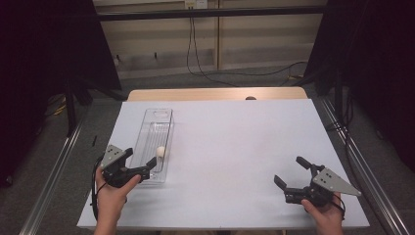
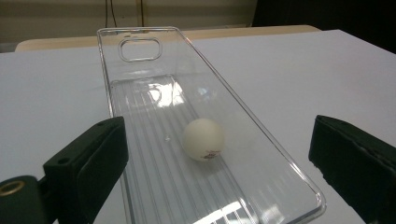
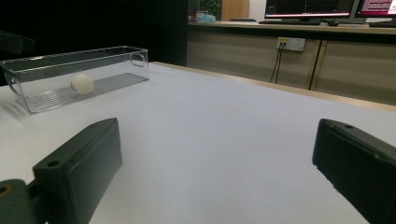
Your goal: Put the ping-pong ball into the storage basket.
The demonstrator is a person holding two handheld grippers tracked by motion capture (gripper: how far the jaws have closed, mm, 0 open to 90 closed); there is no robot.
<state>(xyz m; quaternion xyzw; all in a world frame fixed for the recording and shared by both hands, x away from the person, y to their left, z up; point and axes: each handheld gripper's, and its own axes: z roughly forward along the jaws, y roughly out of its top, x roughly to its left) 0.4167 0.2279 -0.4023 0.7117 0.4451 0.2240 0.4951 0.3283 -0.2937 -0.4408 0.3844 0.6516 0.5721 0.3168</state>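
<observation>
Ball sits in the clear tray at 12 o'clock from the spread left tool; grabbing's still left, right tool spread too.

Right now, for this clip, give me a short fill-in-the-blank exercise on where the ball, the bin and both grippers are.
1. The white ping-pong ball lies inside the clear plastic ____.
2. The left gripper hovers at the bin's near end with its jaws ____.
3. The right gripper holds ____ between its open jaws.
4. The bin stands on the ____ side of the white table.

Missing words: bin; open; nothing; left
</observation>
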